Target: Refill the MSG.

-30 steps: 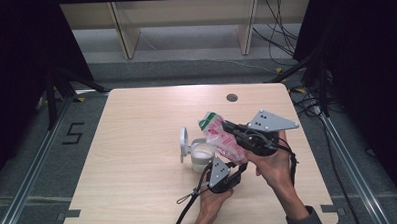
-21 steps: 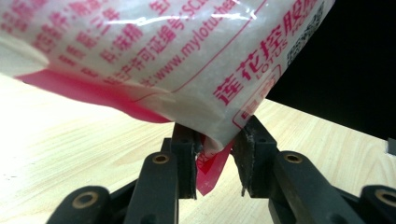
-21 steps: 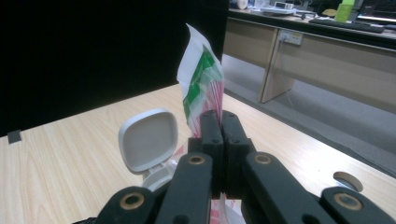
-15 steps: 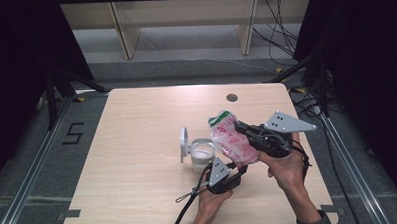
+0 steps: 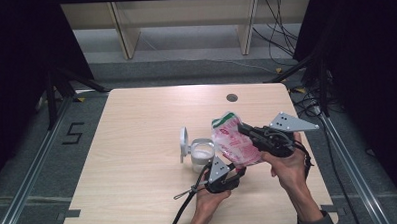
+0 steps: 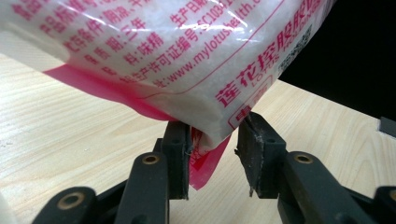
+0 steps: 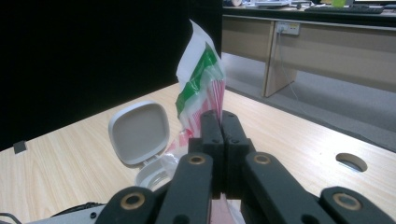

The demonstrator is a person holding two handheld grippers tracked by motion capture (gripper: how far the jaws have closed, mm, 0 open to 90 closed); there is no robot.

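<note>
A clear bag of white grains point(image 5: 231, 141), printed in pink with a green top, hangs tilted above the table. My right gripper point(image 5: 245, 130) is shut on its upper part, where its jaws point(image 7: 218, 116) pinch the film below the green band point(image 7: 198, 84). My left gripper point(image 5: 237, 169) sits under the bag and its jaws have just been opening. The bag's pink bottom corner point(image 6: 205, 158) hangs between them, against one pad point(image 6: 180, 140) and apart from the other. An open white flip-lid tub point(image 5: 202, 153) stands just left of the bag.
The tub's lid point(image 5: 183, 141) stands upright on its left side and shows again in the right gripper view point(image 7: 139, 133). The wooden table point(image 5: 137, 144) has a round cable hole point(image 5: 231, 97) near its far edge. Cables trail from both grippers toward the near edge.
My right hand has carried the bag a little to the right and down, away from the tub. The left hand has stayed in place under the bag.
</note>
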